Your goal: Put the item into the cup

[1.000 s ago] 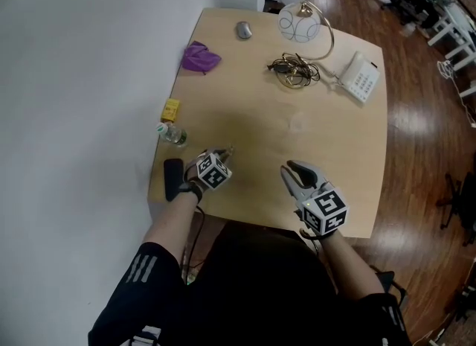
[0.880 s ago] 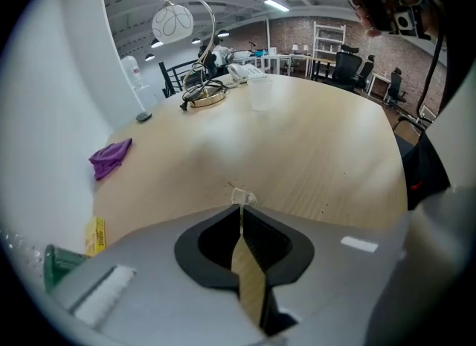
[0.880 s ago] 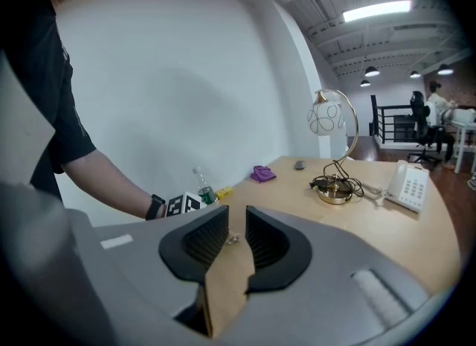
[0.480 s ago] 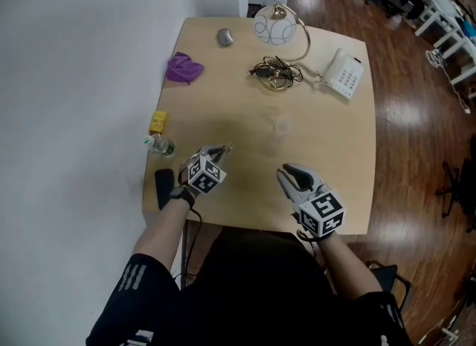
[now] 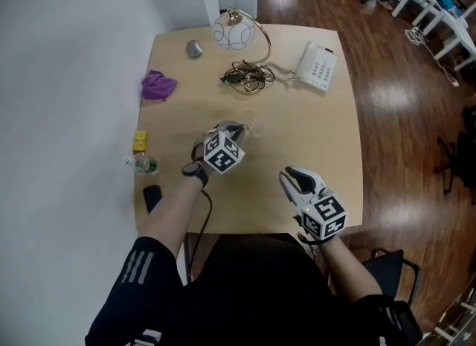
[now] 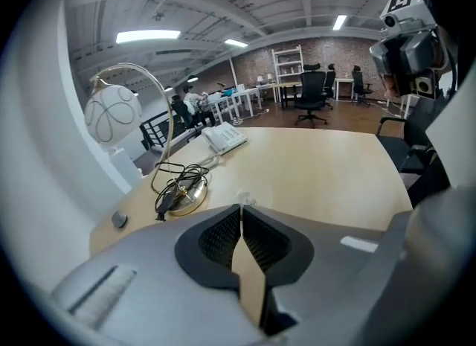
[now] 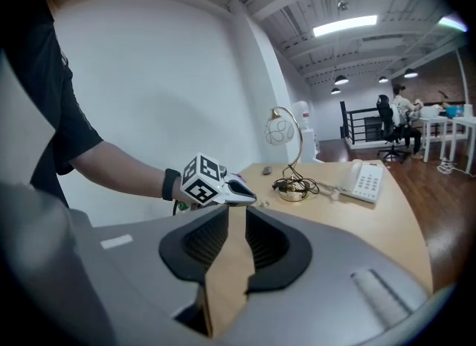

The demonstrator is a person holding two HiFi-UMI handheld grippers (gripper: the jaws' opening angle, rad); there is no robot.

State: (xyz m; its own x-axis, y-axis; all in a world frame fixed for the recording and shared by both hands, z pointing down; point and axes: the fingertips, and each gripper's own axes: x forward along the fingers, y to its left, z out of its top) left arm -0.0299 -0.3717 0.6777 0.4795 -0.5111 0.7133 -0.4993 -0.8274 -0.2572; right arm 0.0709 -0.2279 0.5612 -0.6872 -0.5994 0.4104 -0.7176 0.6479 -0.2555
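Holds the left gripper (image 5: 236, 126) above the middle of the table (image 5: 327, 151), tilted downward, jaws pressed together with the pads meeting at the tip. Cannot make out any item between those pads in either the head view or the left gripper view. Points the tips at a clear cup (image 5: 254, 125), hard to see, standing on the table just beyond them. Keeps the right gripper (image 5: 296, 179) near the table's front edge, well apart from the cup, jaws parted and bare wood showing through the gap. Farther back: a lamp (image 5: 234, 32), a tangle of cable (image 5: 248, 78), a phone (image 5: 316, 65), a purple cloth (image 5: 158, 85).
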